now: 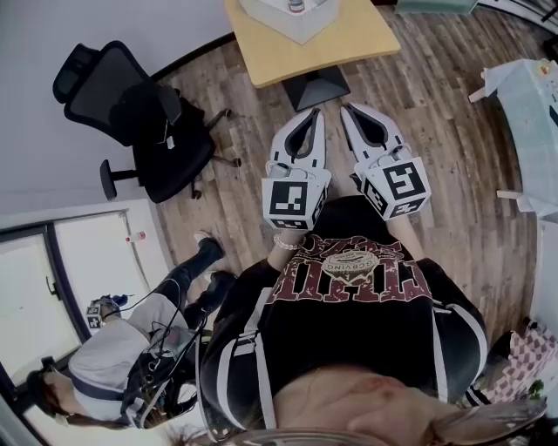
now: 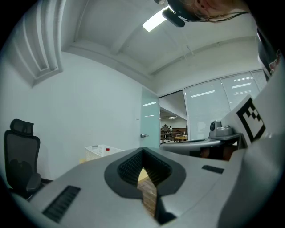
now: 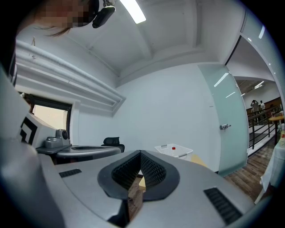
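I hold both grippers side by side in front of my chest, above a wooden floor. The left gripper (image 1: 315, 113) is shut, its tips pressed together with nothing between them (image 2: 143, 149). Close to its right, the right gripper (image 1: 347, 109) is also shut and holds nothing (image 3: 140, 152). Both point toward a yellow table (image 1: 301, 48) a short way ahead. On that table stands a white basket (image 1: 294, 12) (image 2: 99, 152) (image 3: 174, 151) with a small red-capped item (image 3: 173, 148) inside. Neither gripper touches anything.
A black office chair (image 1: 139, 122) stands to the left by the white wall. A second person (image 1: 131, 353) sits low at the left. A cloth-covered table (image 1: 534, 113) is at the right. A frosted glass door (image 3: 228, 120) lies beyond the yellow table.
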`<state>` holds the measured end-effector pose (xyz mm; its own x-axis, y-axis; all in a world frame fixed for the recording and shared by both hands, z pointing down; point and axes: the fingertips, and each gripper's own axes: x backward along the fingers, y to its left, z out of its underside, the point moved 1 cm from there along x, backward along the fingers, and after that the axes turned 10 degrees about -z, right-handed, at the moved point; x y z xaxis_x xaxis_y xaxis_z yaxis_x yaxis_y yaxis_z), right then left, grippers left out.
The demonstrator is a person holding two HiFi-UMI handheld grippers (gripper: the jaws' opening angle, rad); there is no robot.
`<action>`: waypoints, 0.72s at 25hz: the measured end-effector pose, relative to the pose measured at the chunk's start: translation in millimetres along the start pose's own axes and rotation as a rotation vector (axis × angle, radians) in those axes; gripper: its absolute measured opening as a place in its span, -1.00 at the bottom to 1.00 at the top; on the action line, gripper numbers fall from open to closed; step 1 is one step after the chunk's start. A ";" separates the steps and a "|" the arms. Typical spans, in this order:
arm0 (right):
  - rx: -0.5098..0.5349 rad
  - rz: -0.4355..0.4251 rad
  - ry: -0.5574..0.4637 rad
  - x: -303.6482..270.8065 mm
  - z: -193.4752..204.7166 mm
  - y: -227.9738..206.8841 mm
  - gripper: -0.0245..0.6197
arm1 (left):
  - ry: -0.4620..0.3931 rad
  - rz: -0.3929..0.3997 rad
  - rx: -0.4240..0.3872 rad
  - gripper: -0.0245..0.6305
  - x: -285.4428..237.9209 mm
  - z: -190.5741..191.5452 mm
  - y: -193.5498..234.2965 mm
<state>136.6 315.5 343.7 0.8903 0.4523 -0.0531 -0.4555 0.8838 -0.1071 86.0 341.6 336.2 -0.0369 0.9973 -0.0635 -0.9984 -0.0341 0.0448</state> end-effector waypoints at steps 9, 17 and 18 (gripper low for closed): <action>0.003 0.042 0.000 -50.0 -5.4 -28.2 -0.87 | 0.004 0.043 0.010 -0.78 -47.8 -2.4 34.6; 0.012 0.074 -0.014 -101.1 -11.7 -36.2 -0.87 | 0.010 0.082 0.007 -0.78 -78.7 -4.5 73.6; 0.010 0.077 -0.015 -106.1 -11.7 -36.1 -0.87 | 0.012 0.086 0.005 -0.78 -81.3 -4.5 77.9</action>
<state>58.6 234.1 341.6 0.8525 0.5207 -0.0455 -0.5225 0.8475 -0.0936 11.0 257.6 340.4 -0.1232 0.9899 -0.0707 -0.9913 -0.1194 0.0551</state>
